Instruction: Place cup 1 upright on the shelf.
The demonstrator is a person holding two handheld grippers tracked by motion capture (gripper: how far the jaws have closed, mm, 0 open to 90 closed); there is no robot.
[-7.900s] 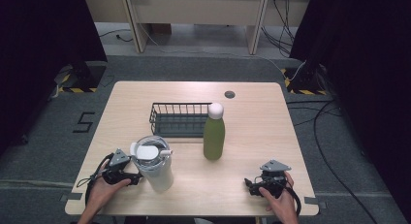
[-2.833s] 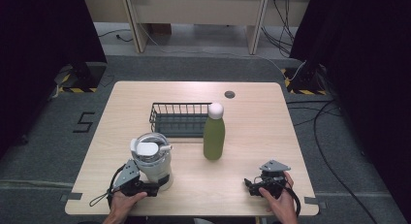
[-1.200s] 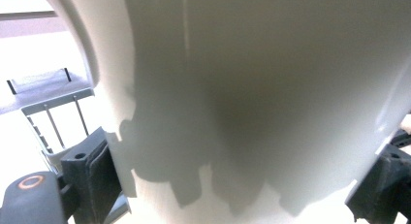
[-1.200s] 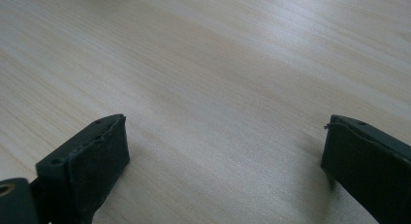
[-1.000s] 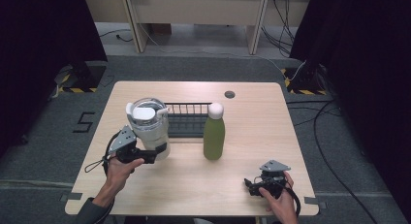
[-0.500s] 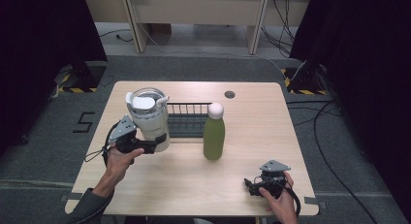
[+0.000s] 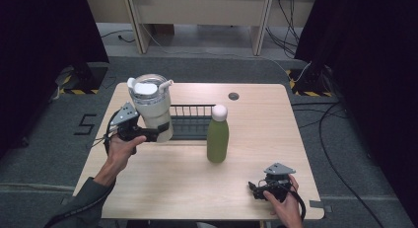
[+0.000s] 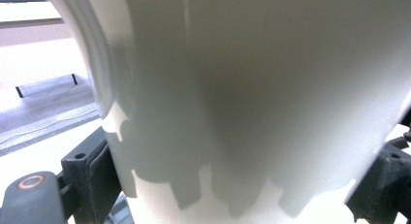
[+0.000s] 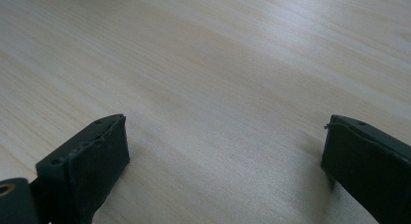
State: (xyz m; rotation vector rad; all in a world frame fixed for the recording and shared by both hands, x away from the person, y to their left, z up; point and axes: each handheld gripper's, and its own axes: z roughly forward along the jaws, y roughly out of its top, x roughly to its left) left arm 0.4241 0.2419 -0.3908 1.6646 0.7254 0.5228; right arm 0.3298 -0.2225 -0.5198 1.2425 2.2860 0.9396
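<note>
My left tool (image 7: 156,134) grips a white tumbler (image 7: 152,108) low on its body and holds it in the air above the left half of the wooden bench (image 7: 256,119), the cup standing nearly upright with its lid (image 7: 147,85) on top. In the left gripper view the tumbler's pale wall (image 8: 252,88) sits between the two black jaws, pressed by one at each lower corner. From above, the cup hangs in front of the left end of a black wire basket (image 7: 190,120) that stands toward the middle of the bench; I cannot tell whether the two touch. Just right of the basket's near side stands a green bottle (image 7: 217,139) with a white cap (image 7: 219,112), upright and well apart from the tumbler. My right tool (image 7: 257,188) rests on the bench near its front right corner, held in my right hand (image 7: 285,204), with its jaws spread wide and nothing between them; the right gripper view shows bare wood grain (image 9: 218,88) across the gap. A small dark round disc (image 7: 233,95) sits in the bench top near the far edge.
</note>
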